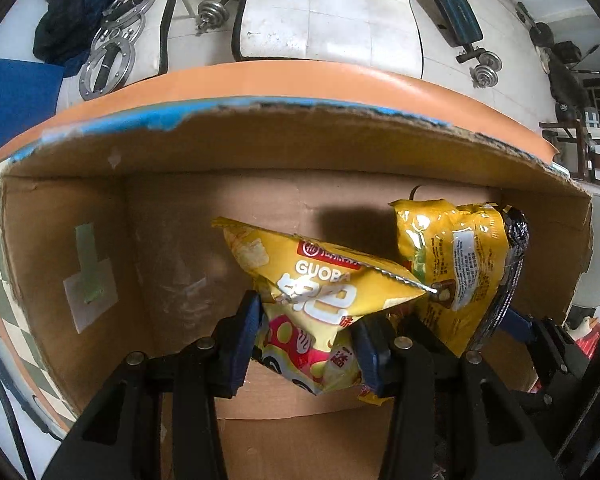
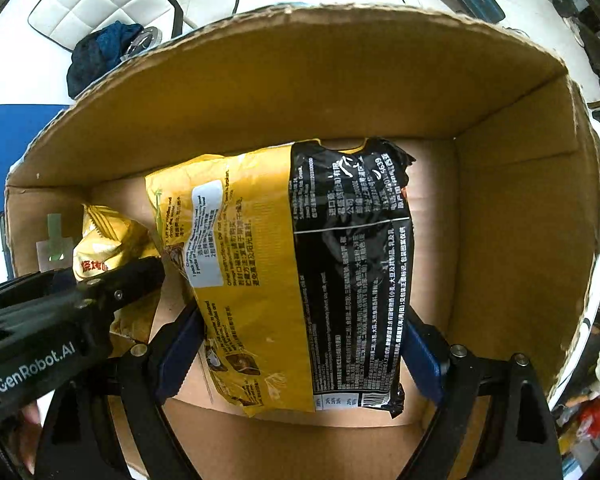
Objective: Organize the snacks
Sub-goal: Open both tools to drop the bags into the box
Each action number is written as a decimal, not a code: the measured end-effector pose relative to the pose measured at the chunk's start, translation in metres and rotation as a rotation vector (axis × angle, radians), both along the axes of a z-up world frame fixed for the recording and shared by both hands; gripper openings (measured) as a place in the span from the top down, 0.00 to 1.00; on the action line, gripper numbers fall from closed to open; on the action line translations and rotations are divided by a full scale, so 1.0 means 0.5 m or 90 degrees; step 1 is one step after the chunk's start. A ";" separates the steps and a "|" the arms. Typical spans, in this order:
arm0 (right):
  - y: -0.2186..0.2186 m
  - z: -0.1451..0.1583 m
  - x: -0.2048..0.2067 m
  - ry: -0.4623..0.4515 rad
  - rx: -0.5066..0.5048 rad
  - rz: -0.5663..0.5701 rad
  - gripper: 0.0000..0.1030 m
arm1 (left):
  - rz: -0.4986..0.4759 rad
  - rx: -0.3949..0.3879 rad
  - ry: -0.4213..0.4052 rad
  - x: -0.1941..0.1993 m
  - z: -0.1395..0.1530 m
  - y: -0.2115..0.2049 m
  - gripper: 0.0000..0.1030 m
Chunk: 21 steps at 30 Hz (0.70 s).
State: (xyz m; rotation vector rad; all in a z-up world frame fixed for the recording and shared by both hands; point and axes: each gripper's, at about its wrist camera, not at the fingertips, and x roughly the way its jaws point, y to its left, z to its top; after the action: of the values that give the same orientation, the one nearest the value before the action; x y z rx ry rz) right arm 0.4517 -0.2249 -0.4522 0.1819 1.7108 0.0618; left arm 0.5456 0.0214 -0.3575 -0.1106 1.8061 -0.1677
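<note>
Both down inside cardboard box (image 1: pixel 80 208). Left gripper (image 1: pixel 306 344) clamped on Guoba snack bag (image 1: pixel 320 280); right gripper (image 2: pixel 300 356) gripping noodle packet (image 2: pixel 300 264). Risk: releasing askew leaves bags overlapping, leaning, jammed against neighbouring gripper.

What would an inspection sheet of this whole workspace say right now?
Surface: orange table under an open cardboard box.
Job's things: yellow Guoba bag and yellow-black noodle packet, both inside the box.
Clutter: nothing seen in the box.
Grippers: left gripper shut on the Guoba bag; right gripper clamps the noodle packet.
Cables: black cord at left.
Surroundings: dumbbells, white chairs, blue mat.
</note>
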 end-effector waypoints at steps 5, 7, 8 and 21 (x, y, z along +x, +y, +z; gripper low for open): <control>0.005 -0.031 -0.007 0.018 0.000 0.004 0.11 | 0.030 -0.012 -0.007 0.011 0.014 0.014 0.28; 0.004 -0.035 0.006 0.016 0.006 -0.002 0.07 | 0.034 -0.006 -0.024 0.015 0.029 0.018 0.19; -0.007 -0.035 -0.008 0.011 0.001 -0.003 0.04 | 0.035 -0.002 -0.029 0.015 0.035 0.020 0.17; 0.041 0.102 0.001 -0.049 -0.043 0.015 0.00 | 0.019 0.045 -0.123 -0.036 0.144 0.036 0.01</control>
State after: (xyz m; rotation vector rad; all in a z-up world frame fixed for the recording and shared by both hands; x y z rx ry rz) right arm 0.4523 -0.2043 -0.4009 0.1080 1.6356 0.0288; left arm 0.5275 0.0396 -0.2856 -0.0688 1.6144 -0.0892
